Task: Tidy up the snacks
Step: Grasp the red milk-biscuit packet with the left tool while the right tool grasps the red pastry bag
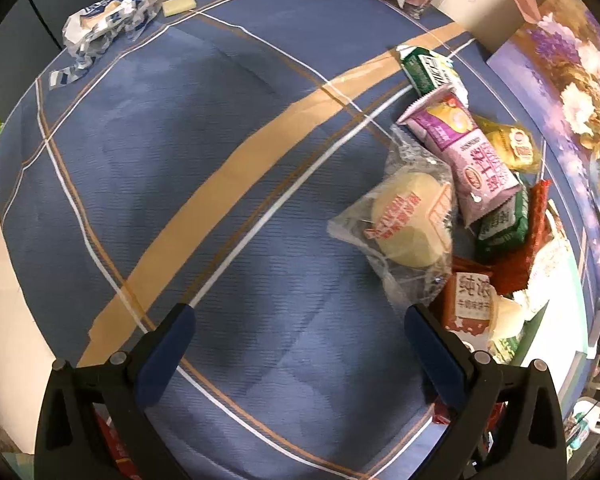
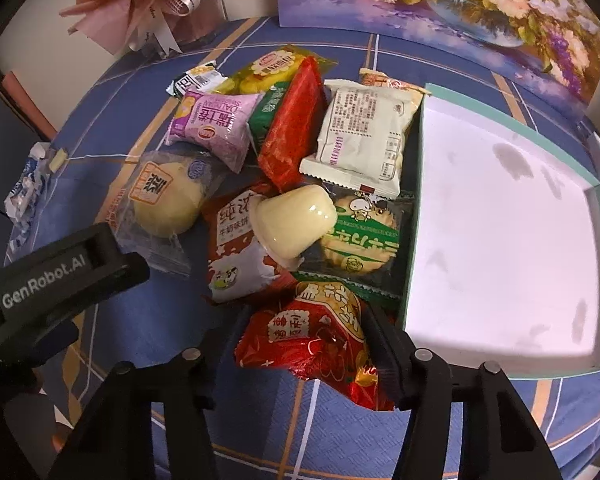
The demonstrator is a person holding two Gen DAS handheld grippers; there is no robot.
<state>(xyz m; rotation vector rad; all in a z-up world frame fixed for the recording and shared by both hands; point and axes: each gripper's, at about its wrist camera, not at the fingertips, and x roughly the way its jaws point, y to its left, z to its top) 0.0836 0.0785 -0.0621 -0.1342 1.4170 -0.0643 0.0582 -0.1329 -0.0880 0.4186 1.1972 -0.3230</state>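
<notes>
Red foil crinkles between the fingers of the right hand-held gripper [image 2: 306, 354], which pinches a red snack packet [image 2: 320, 344] at the near edge of the pile. Just beyond its tips lie a green biscuit packet [image 2: 360, 240], a pale jelly cup [image 2: 296, 220] tipped on its side over a red-and-white milk biscuit pack [image 2: 236, 256], and a cream packet [image 2: 364, 136] farther ahead. To the right of that gripper, touching the pile, sits a shallow mint-edged box [image 2: 416, 200] with a white floor. The left hand-held gripper [image 1: 300, 322] hangs with its blue-padded fingers spread wide over the blue checked cloth of the worktop [image 1: 180, 160], holding nothing. Ahead and to its right rests a clear-wrapped bun [image 1: 410, 220], beside a purple packet [image 1: 476, 160]. Far ahead to its left lies a crumpled blue-and-white wrapper [image 1: 104, 20].
</notes>
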